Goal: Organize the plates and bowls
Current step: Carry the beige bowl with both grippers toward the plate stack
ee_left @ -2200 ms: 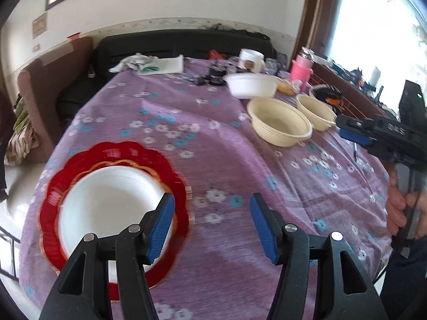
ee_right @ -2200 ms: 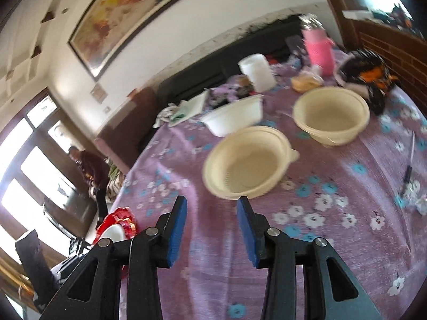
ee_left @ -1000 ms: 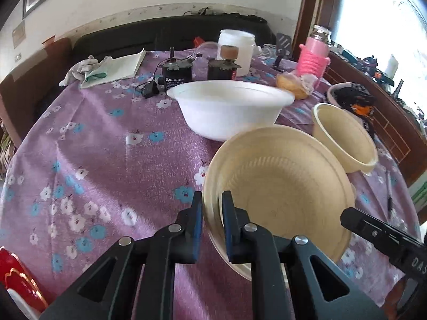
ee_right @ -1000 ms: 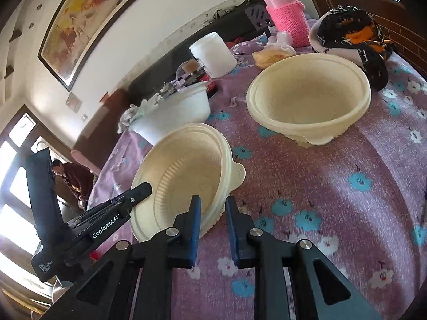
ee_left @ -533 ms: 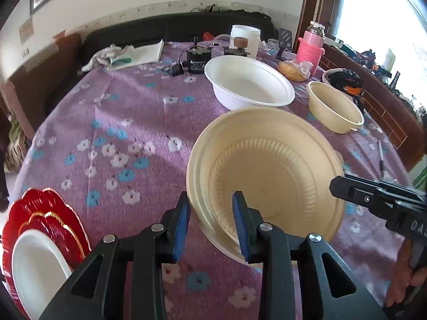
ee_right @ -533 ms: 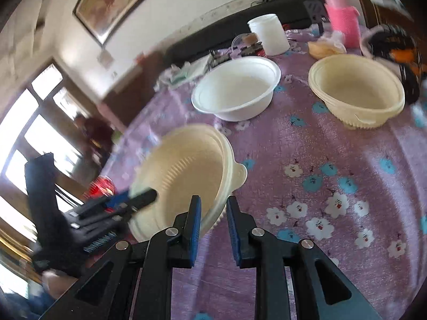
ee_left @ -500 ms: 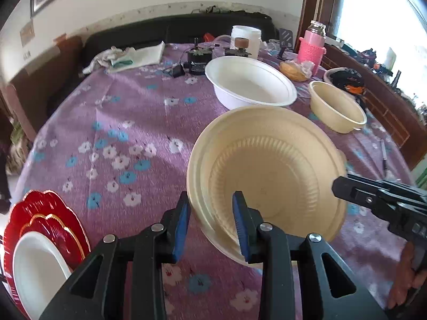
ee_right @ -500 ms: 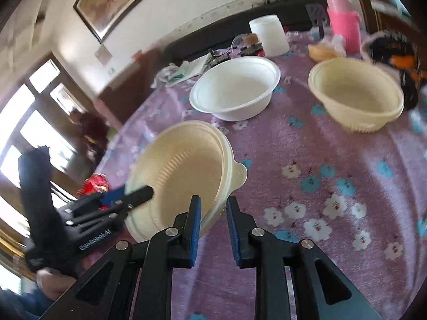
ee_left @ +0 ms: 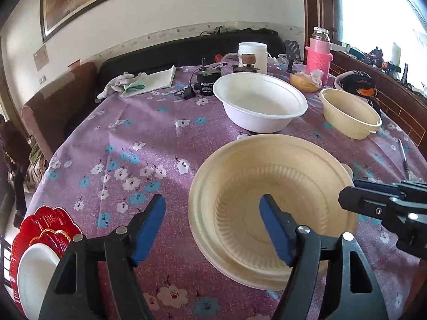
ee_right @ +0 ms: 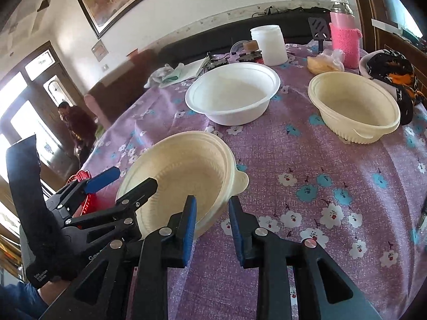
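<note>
A wide cream bowl (ee_left: 269,208), empty, sits tilted on the purple floral tablecloth (ee_left: 138,144) at the near edge. The left gripper (ee_left: 213,224), its jaws just opened wide, straddles one rim; the right gripper (ee_right: 212,220), jaws easing slightly apart, brackets the other. An empty white bowl (ee_left: 260,104) and a second cream bowl (ee_left: 349,112) stand behind; red plates (ee_left: 45,229) lie left.
</note>
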